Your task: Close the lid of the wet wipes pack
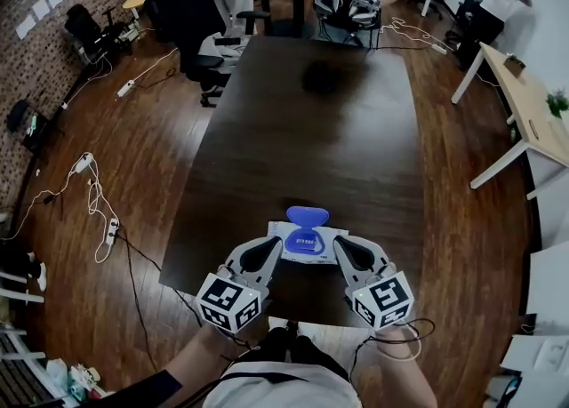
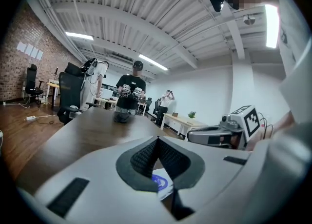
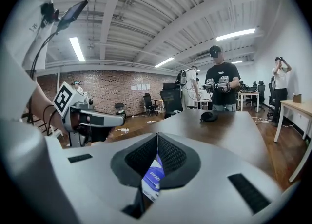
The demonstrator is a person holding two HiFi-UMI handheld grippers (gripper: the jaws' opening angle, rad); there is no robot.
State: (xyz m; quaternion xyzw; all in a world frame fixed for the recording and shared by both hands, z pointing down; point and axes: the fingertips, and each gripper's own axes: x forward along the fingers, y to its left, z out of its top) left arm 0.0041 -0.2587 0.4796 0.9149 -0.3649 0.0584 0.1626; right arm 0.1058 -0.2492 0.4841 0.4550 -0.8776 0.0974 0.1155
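Head view: we see the wet wipes pack (image 1: 307, 243) low in the centre of the frame, at the near edge of the dark wooden surface (image 1: 302, 131). Its blue lid (image 1: 308, 216) is flipped open toward the far side. The left gripper (image 1: 276, 243) comes in from the lower left and the right gripper (image 1: 340, 243) from the lower right. Their tips are just beside the pack's left and right edges, so the pack lies between them. We cannot tell whether either tip touches it.

In the left gripper view the fingers (image 2: 141, 157) are pressed together with nothing between them. A sliver of the pack (image 2: 160, 183) shows below, through the gap behind the tips. In the right gripper view the fingers (image 3: 171, 157) are likewise pressed together on nothing, and again only a strip of the pack (image 3: 152, 179) shows beneath.

A small dark object (image 1: 322, 77) at the far end of the surface is too blurred to name.
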